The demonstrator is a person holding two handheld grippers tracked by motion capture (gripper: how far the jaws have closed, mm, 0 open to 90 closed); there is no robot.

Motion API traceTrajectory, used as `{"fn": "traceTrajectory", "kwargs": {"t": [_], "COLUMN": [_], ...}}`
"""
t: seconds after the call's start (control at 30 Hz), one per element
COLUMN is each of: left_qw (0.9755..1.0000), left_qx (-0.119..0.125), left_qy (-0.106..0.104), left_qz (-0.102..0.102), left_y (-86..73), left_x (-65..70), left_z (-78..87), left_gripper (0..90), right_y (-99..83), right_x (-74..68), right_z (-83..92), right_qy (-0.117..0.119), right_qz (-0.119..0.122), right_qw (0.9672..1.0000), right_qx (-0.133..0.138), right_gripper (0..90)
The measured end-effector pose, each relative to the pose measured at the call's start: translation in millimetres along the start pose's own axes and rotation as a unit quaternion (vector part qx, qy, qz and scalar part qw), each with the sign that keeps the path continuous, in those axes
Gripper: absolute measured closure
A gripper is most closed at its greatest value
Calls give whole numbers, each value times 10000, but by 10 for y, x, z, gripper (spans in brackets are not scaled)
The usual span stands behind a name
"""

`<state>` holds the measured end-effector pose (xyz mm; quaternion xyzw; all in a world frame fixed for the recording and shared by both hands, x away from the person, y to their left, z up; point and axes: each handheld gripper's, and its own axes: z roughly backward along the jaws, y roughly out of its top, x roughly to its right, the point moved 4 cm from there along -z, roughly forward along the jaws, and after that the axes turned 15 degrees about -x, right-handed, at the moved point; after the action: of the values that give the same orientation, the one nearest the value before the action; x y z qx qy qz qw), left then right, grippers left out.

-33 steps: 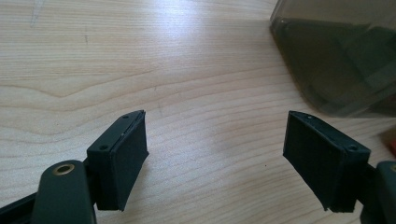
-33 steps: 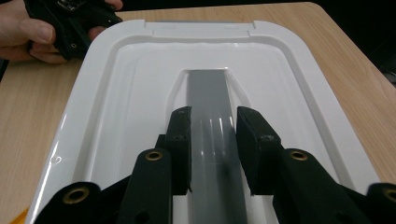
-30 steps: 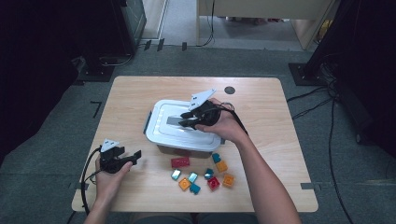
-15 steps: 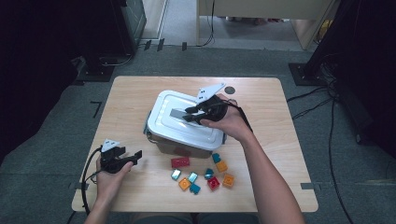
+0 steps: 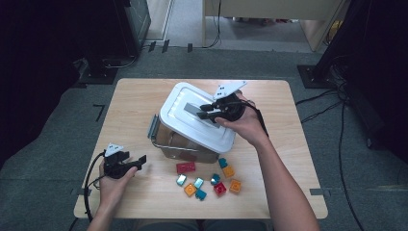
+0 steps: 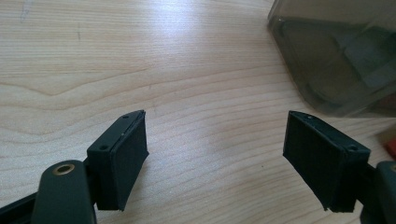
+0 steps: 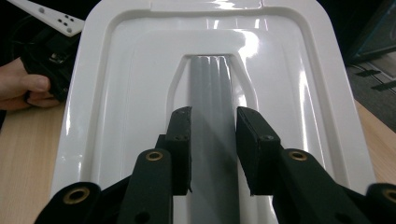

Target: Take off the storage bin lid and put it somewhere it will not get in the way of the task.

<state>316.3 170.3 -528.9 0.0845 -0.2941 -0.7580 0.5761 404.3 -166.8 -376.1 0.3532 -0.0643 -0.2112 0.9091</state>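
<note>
A white lid (image 5: 192, 126) with a grey handle (image 5: 189, 107) hangs tilted above a clear storage box (image 5: 185, 148) in the middle of the table. My right gripper (image 5: 206, 111) is shut on that handle; in the right gripper view its pads (image 7: 182, 144) press both sides of the grey handle (image 7: 212, 79) on the lid (image 7: 116, 70). My left gripper (image 5: 140, 161) rests low over the table's near left, open, and in the left gripper view nothing lies between its fingers (image 6: 215, 154). A corner of the box (image 6: 336, 56) shows at the upper right there.
Several small coloured bricks (image 5: 214, 182) and a longer red brick (image 5: 185, 167) lie on the wooden table (image 5: 139, 106) just in front of the box. A metal latch (image 5: 154, 129) hangs on the box's left side. Dark floor and cables surround the table.
The right gripper has risen and shifted toward the far right, taking the lid up off the box so it now tilts. The left gripper has stayed put.
</note>
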Motion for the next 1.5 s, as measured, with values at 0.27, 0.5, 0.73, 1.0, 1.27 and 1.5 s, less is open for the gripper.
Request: {"fn": "traceTrajectory", "kwargs": {"t": [0.27,0.5,0.73,1.0,1.27,1.5], "left_qw": [10000,10000,10000,10000,9999,9999], "left_qx": [-22,-51,-67,-84,-102,-97], "left_qy": [-7,-3,-7,6,25,35], "left_qz": [10,-4,7,15,12,28], "left_y": [0,-2,-5,-8,-13,-20], "left_x": [-16,-13,-11,-14,-14,-21], "left_z": [-2,-19,-26,-37,-49,-48], "left_gripper": [216,216,216,216,216,216], "right_y": [-93,-158,-264,-480,-679,-893], "right_x": [113,178,246,358,423,465], "right_z": [148,262,365,430,527,542], "right_qy": [-268,-452,-590,-723,-791,-823], "right_qz": [-325,-477,-722,-1070,-1318,-1520], "right_qw": [9991,9978,9955,9913,9872,9837], "right_qx": [91,126,194,265,428,491], "right_gripper": [685,685,685,685,686,685]}}
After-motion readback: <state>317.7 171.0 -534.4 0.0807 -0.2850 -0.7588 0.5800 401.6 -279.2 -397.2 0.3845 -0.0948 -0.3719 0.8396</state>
